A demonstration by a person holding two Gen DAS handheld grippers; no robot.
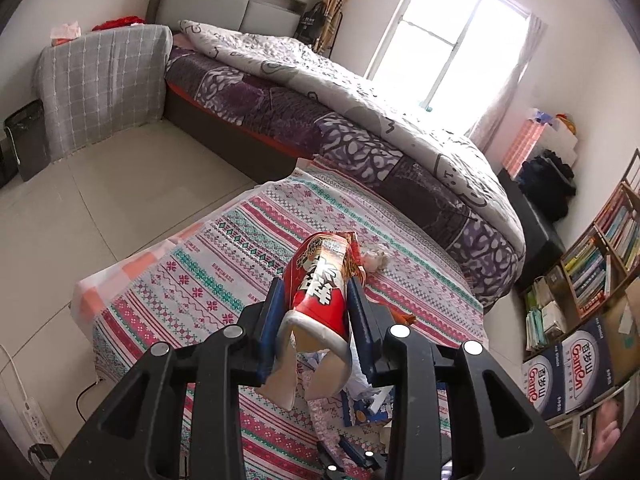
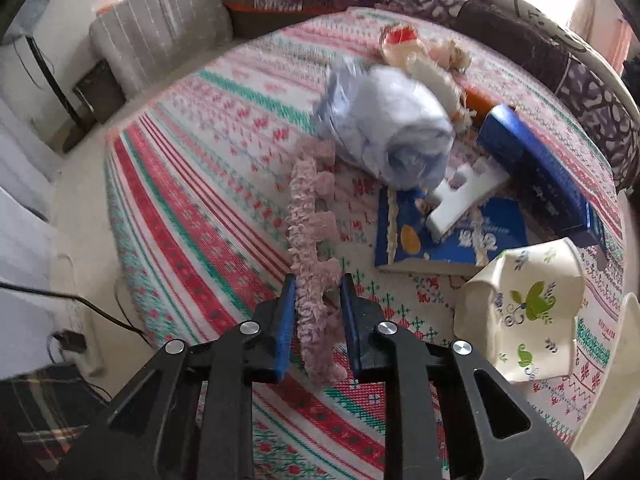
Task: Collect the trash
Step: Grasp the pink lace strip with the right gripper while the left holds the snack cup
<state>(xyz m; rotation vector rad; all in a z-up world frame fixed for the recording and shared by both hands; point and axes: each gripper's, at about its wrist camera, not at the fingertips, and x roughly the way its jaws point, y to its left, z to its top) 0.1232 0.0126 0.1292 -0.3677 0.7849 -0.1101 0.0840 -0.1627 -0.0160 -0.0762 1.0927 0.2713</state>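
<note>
Through my left wrist camera, my left gripper (image 1: 316, 300) pinches a crushed red cup (image 1: 320, 292) between its blue fingers (image 1: 274, 312), lifted above the patterned surface (image 1: 208, 272). A crumpled wad (image 1: 376, 260) lies on the cloth just past the cup. A bed (image 1: 320, 100) stands behind the surface and bookshelves (image 1: 592, 264) stand at the right.

Through my right wrist camera, my right gripper (image 2: 318, 292) has its fingers (image 2: 286, 312) closed on a pink foam strip (image 2: 314, 236), which runs away from them along the cloth. Beyond it lie a pale blue bag (image 2: 392, 124), a white foam piece (image 2: 460, 196) on a flattened blue box (image 2: 452, 236), and a dark blue box (image 2: 540, 176). A crushed floral cup (image 2: 524, 308) sits at the right.
</note>
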